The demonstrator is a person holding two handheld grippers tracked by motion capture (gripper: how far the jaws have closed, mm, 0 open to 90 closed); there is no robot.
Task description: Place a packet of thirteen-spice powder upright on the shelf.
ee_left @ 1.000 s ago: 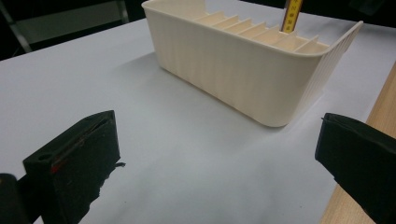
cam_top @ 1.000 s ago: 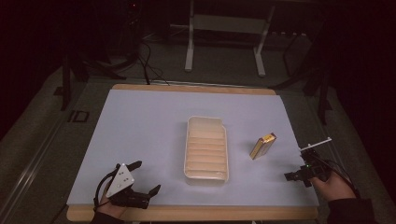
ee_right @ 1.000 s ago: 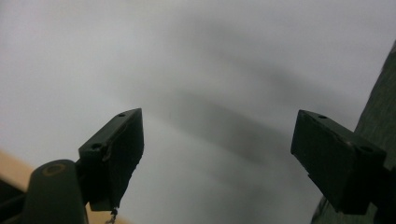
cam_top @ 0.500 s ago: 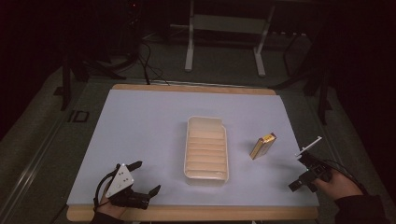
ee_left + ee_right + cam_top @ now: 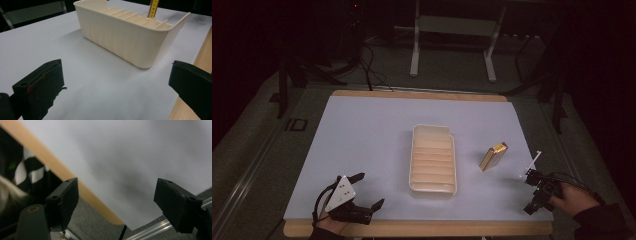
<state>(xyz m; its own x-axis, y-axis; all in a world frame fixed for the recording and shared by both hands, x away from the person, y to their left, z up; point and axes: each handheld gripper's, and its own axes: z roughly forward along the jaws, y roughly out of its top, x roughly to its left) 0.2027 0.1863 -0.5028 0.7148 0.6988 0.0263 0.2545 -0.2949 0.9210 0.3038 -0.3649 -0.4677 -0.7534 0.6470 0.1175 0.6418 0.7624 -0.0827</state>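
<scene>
Tape measure [image 5: 493, 156] stands right of centre beside the tray [image 5: 433, 186]; right gripper [image 5: 532, 192], fingers open, has withdrawn lower right; left gripper [image 5: 367, 192] open, unmoved.

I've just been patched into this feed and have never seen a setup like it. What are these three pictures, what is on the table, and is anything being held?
There is no robot here: a person stands at the table with hand-held tongs in each hand. The high view looks down from above the person's side. The left tongs sit at the near left corner, the right tongs at the near right edge. The other two pictures come from small cameras riding on the tongs, looking along their black jaws.

On the pale blue table cover stands a cream plastic tray with ribbed dividers, and to its right a small gold-coloured rectangular block, propped up at a tilt. The left gripper view shows the tray's side wall close ahead. The right gripper view points at the table's wooden edge and the floor.

Both tongs are open and hold nothing.
</scene>
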